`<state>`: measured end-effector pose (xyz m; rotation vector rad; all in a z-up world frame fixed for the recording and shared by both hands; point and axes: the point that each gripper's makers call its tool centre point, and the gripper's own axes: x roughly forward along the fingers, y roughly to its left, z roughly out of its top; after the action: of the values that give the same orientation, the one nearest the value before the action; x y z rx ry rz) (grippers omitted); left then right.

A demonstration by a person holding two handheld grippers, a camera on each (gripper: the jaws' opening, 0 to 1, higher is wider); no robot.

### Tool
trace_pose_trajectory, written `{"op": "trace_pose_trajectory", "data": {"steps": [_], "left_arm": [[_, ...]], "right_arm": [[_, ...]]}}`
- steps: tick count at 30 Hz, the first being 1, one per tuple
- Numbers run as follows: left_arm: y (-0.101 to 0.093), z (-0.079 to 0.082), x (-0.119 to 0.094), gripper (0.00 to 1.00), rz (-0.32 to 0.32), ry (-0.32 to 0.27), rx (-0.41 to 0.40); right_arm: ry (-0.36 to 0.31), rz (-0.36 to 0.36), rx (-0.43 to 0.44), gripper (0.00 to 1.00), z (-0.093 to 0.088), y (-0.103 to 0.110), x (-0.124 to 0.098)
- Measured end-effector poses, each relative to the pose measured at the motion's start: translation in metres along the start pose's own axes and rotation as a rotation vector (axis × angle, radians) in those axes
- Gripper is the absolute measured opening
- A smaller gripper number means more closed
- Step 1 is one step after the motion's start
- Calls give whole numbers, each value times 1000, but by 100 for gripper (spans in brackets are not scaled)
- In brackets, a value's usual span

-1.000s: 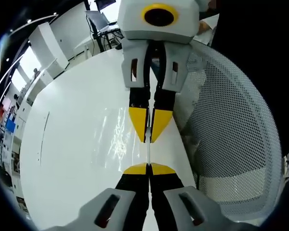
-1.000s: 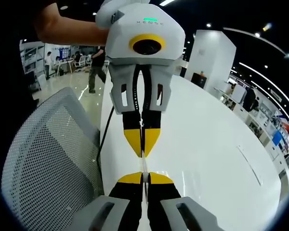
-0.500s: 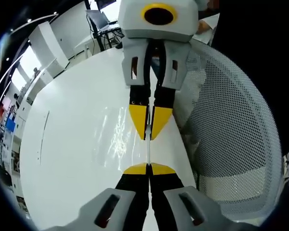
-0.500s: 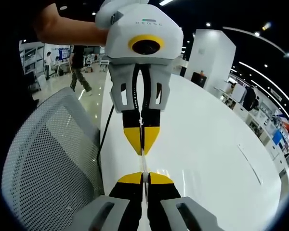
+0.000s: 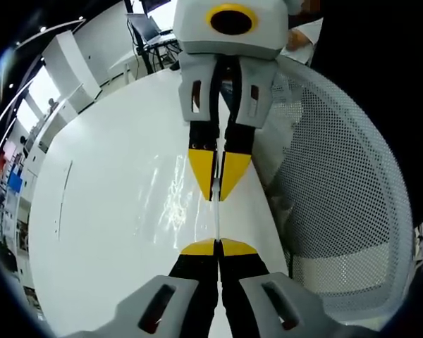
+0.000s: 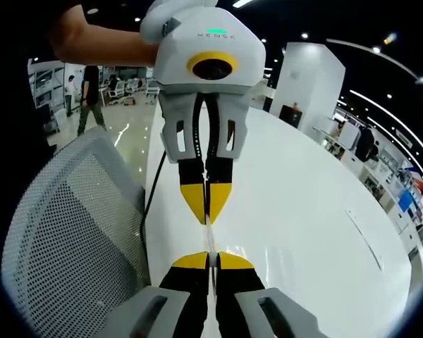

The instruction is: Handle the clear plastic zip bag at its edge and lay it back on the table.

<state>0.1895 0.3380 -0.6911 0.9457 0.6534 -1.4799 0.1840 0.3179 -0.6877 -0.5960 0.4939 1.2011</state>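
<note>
Left gripper: fingers pressed together on the near end of the zip bag's edge; in the right gripper view it comes in from the top, yellow tips closed on the same strip.
Right gripper: fingers closed on the opposite end of that edge; in the left gripper view it faces the camera from above, tips together.
Zip bag: clear plastic, seen edge-on as a thin pale strip stretched taut between the two grippers, held over the desk along its chair-side edge; whether it touches the surface I cannot tell.
Desk: glossy white, with light glints on the surface near the bag.
Mesh chair: white perforated back, just beside the desk edge.
Cable: dark, hanging at the desk edge beside the chair.
Person: a bare forearm holds the left gripper.
</note>
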Motion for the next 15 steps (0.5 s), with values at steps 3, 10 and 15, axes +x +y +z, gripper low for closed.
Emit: {"op": "trace_pose_trajectory", "data": {"steps": [3,10,15], "left_arm": [[0,-1,0,0,0,4,1],[1,-4,0,0,-1,9,1],[2,-6,0,0,0,10,-1]], "right_arm": [[0,-1,2,0,0,0,0],[2,-2,6,0,-2,0,-1],[4,-3,3,0,-3,-1,-2]]}}
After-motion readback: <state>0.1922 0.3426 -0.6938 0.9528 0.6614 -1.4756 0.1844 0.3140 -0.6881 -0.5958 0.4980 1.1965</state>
